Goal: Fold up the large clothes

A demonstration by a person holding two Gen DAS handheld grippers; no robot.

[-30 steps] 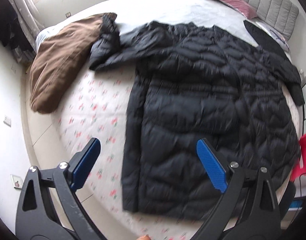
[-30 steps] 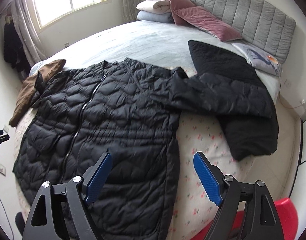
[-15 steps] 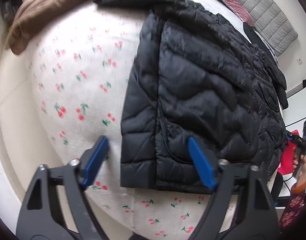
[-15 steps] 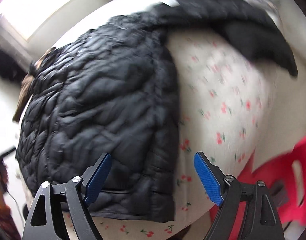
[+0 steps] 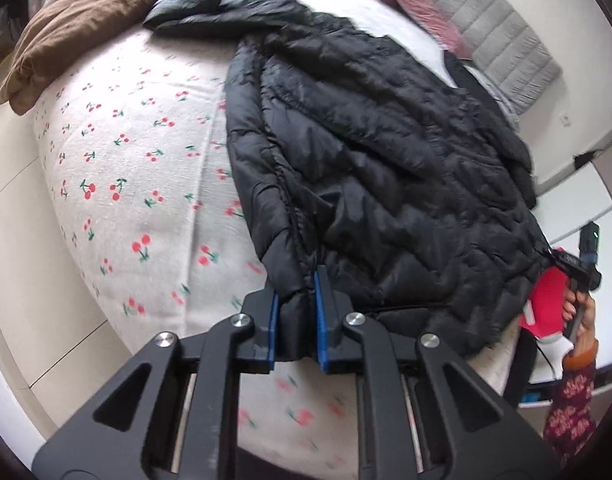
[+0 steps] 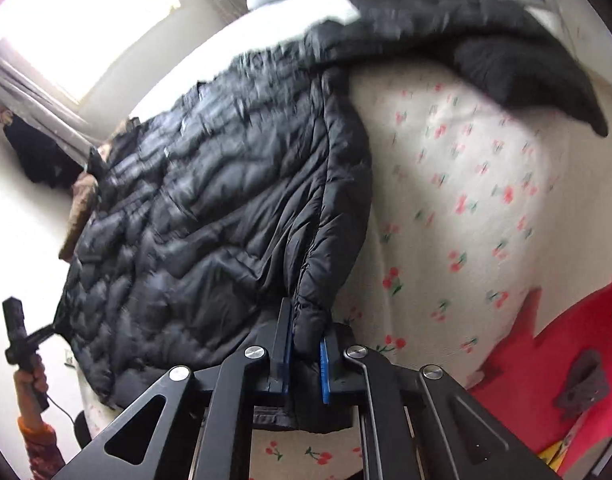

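Note:
A long black quilted coat (image 5: 385,160) lies spread on the bed, front up, hem toward me. In the left wrist view my left gripper (image 5: 296,288) has its jaws closing on the hem's left corner, and the blue pads (image 5: 270,320) squeeze the padded fabric between them. In the right wrist view my right gripper (image 6: 306,320) has its jaws closing on the coat's (image 6: 226,200) right hem corner, which bulges up between the pads. One sleeve (image 6: 525,60) lies out to the right and the other sleeve (image 5: 198,0) to the far left.
The bed has a white cherry-print sheet (image 5: 146,160). A brown garment (image 5: 86,20) lies at its far left edge. Pink pillows (image 5: 417,4) and a grey headboard (image 5: 501,36) are at the far end. A red chair (image 6: 545,360) stands by the bed's near right corner.
Both grippers have come down from above the bed to the coat's hem and gone from wide open to clamped on its two lower corners.

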